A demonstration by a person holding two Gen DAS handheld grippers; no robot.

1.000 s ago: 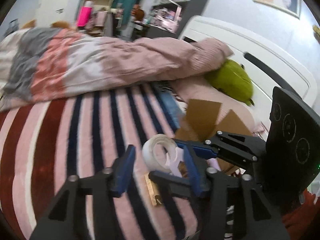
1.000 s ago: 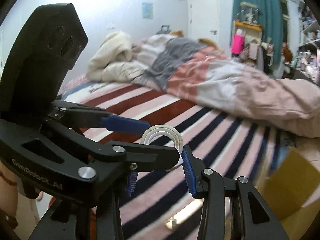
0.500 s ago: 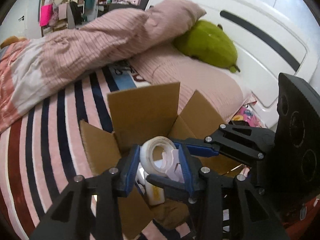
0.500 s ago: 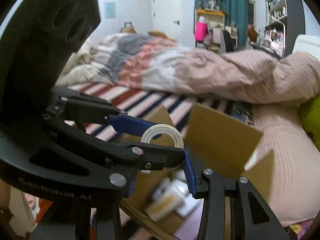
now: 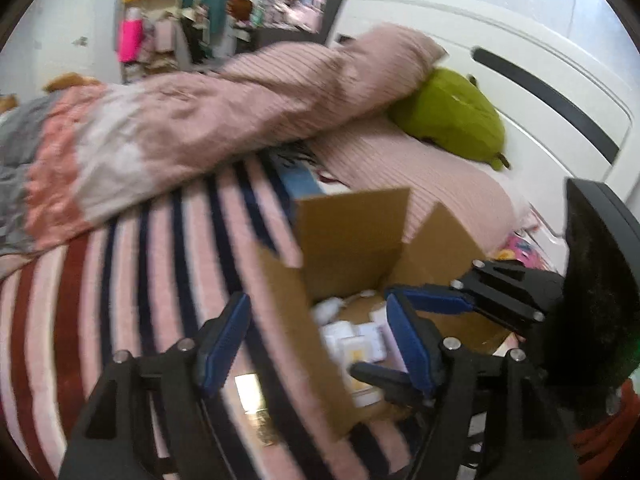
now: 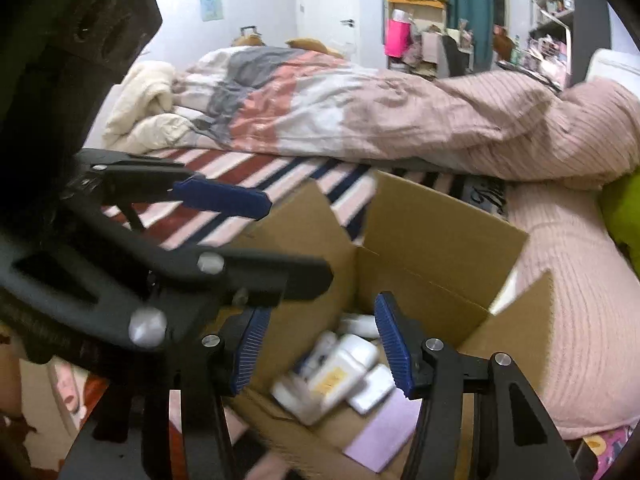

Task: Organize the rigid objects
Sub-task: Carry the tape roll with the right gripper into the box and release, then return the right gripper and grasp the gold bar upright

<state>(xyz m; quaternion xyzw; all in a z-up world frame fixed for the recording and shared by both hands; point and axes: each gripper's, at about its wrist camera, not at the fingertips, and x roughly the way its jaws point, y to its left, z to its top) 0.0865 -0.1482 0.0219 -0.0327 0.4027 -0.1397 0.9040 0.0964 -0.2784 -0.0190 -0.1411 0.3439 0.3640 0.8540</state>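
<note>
An open cardboard box (image 5: 352,236) (image 6: 440,232) sits on the striped bed, with several white bottles and small packs (image 6: 340,368) (image 5: 356,340) and a lilac card (image 6: 384,436) inside. My left gripper (image 5: 316,344) is open and empty over the box's near left wall. My right gripper (image 6: 320,344) is open and empty just above the box's contents. The tape roll is not between either pair of fingers, and I cannot pick it out in the box. The left gripper's blue fingers (image 6: 224,196) show in the right wrist view.
A small tan item (image 5: 252,396) lies on the striped blanket (image 5: 120,280) left of the box. A rumpled pink duvet (image 5: 200,120) lies behind, with a green plush (image 5: 448,116) and pink pillow (image 6: 580,280) by the white headboard (image 5: 520,60).
Both grippers held the tape roll over the box half a second ago. Now both are open and the roll is gone from between them. The left gripper has shifted left.
</note>
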